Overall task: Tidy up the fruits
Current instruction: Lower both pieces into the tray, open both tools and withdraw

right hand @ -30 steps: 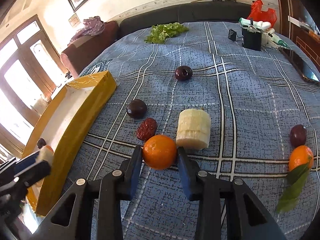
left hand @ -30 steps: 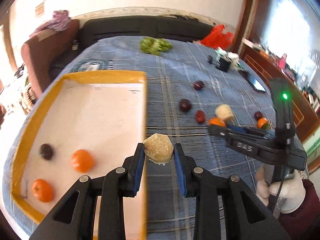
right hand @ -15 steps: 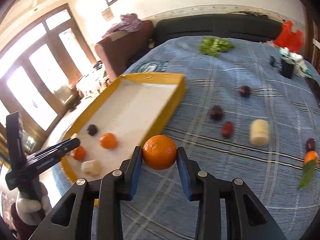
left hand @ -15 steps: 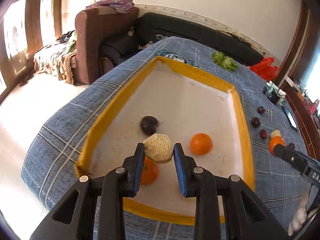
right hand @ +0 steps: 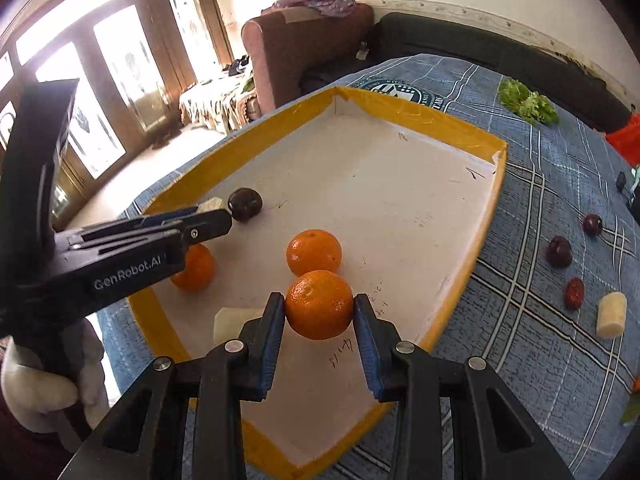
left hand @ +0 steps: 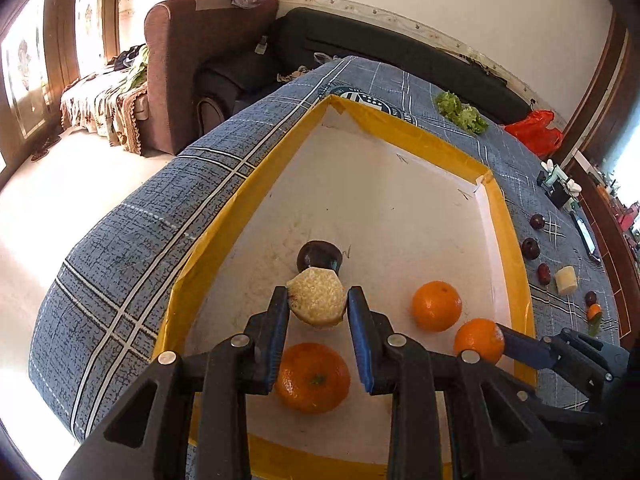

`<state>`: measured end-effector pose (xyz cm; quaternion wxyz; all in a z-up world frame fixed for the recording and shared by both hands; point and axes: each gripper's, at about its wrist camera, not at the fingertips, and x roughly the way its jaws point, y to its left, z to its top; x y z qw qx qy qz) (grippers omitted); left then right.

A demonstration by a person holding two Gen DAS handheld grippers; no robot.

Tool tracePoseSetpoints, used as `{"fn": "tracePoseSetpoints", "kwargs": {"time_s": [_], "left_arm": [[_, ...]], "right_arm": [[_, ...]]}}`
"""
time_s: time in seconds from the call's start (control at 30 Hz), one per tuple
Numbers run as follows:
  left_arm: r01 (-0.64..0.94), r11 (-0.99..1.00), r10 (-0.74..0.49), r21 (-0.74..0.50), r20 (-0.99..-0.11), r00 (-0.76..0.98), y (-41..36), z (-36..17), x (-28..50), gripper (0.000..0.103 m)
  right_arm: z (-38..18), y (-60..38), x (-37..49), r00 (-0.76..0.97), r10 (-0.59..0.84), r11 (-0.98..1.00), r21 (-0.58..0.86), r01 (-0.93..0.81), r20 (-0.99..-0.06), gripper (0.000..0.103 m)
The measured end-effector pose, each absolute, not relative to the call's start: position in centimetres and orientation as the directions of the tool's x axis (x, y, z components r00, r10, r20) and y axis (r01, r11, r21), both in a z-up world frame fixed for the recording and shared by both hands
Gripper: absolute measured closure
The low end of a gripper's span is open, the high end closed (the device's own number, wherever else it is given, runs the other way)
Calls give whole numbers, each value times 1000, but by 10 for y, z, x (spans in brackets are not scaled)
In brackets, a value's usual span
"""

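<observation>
Holding both loads above the yellow-rimmed tray (left hand: 505, 216) — my left gripper (left hand: 318, 312) jaws pinch a banana chunk (left hand: 317, 303), my right gripper (right hand: 319, 320) jaws pinch an orange (right hand: 319, 304). Two oranges (right hand: 314, 252) and a dark plum (right hand: 245, 204) lie inside.

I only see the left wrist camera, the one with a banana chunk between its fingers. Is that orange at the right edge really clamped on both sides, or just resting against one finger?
Observer: Clamped. In the right wrist view, the right gripper has a blue pad against each side of the held orange, over the tray.
Operator: Does my own gripper hide any fruit in the tray from me?
Observer: Yes. A pale banana piece lies on the tray floor by the near rim, just left of the right gripper's fingers.
Operator: Who is holding my gripper?
Observer: A white-gloved hand grips the handle of the left gripper.
</observation>
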<state>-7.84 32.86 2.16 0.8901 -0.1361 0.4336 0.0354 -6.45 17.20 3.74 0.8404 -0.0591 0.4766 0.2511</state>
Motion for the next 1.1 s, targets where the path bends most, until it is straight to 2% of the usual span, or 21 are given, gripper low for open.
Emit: {"fn": "tracePoseSetpoints", "kwargs": {"time_s": [0.13, 0.2, 0.33, 0.4, 0.47, 0.73, 0.93, 1.1], "left_arm": [[-156, 956, -102, -248, -780, 617, 330, 19, -76, 71], [-154, 953, -114, -262, -777, 620, 330, 20, -76, 57], [-165, 930, -153, -327, -757, 635, 334, 29, -83, 49], [-192, 911, -159, -366, -740, 654, 339, 36, -90, 31], [-228, 891, -145, -392, -723, 676, 345, 44, -98, 24], [-296, 845, -101, -446, -675, 731, 347, 64, -122, 19], [-208, 881, -138, -424, -652, 745, 305, 80, -127, 19], [-94, 912, -209, -399, -649, 732, 257, 90, -127, 19]], "right_arm": [[27, 177, -63, 398, 359, 865, 141, -481, -844, 64], [25, 179, -63, 400, 352, 865, 131, -485, -846, 63], [30, 176, -63, 398, 371, 866, 157, -476, -839, 63], [34, 171, -65, 407, 380, 868, 167, -468, -831, 61], [40, 165, -67, 419, 388, 871, 179, -458, -821, 58], [60, 117, -85, 480, 418, 894, 254, -369, -771, 54], [73, 62, -96, 539, 416, 909, 313, -277, -732, 54], [81, -9, -114, 606, 338, 939, 299, -168, -720, 51]]}}
